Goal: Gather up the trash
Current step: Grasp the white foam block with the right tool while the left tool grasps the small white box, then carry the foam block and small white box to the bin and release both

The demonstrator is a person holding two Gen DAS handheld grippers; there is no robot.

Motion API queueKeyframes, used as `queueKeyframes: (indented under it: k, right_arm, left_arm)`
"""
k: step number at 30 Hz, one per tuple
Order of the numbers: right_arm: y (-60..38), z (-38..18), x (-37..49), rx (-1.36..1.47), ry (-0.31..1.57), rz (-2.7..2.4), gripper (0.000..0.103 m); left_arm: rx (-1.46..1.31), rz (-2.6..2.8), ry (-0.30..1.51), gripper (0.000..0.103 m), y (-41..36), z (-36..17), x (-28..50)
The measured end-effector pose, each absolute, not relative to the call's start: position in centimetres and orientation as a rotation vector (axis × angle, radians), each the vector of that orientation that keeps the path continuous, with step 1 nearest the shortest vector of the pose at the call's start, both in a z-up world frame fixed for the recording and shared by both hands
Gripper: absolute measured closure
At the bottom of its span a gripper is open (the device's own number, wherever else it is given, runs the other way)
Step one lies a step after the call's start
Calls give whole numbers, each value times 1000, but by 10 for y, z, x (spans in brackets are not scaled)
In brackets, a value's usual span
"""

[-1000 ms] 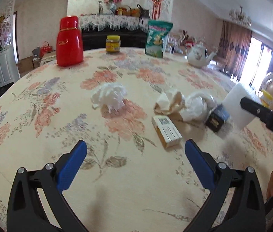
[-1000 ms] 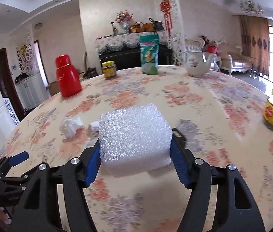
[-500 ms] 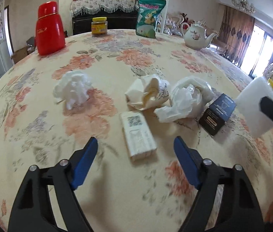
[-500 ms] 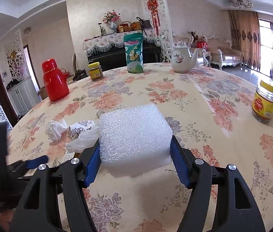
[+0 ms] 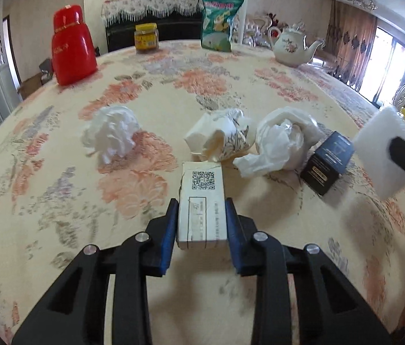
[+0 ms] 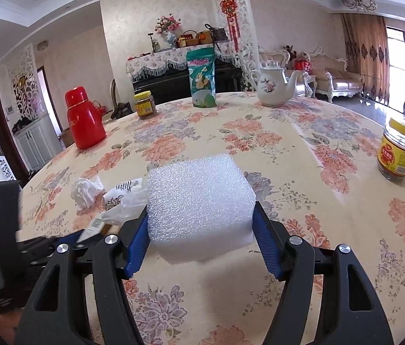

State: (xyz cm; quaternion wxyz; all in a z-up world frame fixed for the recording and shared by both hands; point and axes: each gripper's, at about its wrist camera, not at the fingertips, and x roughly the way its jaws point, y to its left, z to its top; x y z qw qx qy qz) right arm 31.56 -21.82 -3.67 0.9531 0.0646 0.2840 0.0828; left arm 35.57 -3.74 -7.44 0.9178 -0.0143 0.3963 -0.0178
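A small cream box (image 5: 202, 187) with a QR code lies on the floral tablecloth (image 5: 59, 201). My left gripper (image 5: 201, 205) has it between its blue pads, which touch both long sides as the jaws are closing. Beyond it lie a crumpled white tissue (image 5: 113, 136), a crushed printed paper wad (image 5: 219, 139), a white plastic bag (image 5: 283, 141) and a small dark box (image 5: 327, 162). My right gripper (image 6: 201, 215) is shut on a white foam block (image 6: 199, 198) held above the table. In the left wrist view the foam block (image 5: 374, 155) shows at the right edge.
A red thermos (image 5: 71, 46), a yellow-lidded jar (image 5: 146, 38), a green snack bag (image 5: 219, 23) and a white teapot (image 5: 291, 46) stand along the far side. Another jar (image 6: 397, 152) stands near the right edge. A sideboard and sofas lie behind.
My left gripper came forward and down over the cream box, and its jaws went from wide open to closed against the box's sides. The right gripper kept hold of the foam.
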Motion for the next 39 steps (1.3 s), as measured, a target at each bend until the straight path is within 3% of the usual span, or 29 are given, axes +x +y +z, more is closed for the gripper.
queueKeyframes:
  k: [13,21,39]
  right_arm:
    - [-198,-45,315,100,599,215,40]
    - [-187,-49,316,71,608,234,40]
    - [-155,-38,293,43,676,321,40]
  left_arm:
    - [-101,1,669,72,21,-40,277]
    - [-51,3,587,72,18,-44,265]
    - [-145,-1,599,72,46,-31,258]
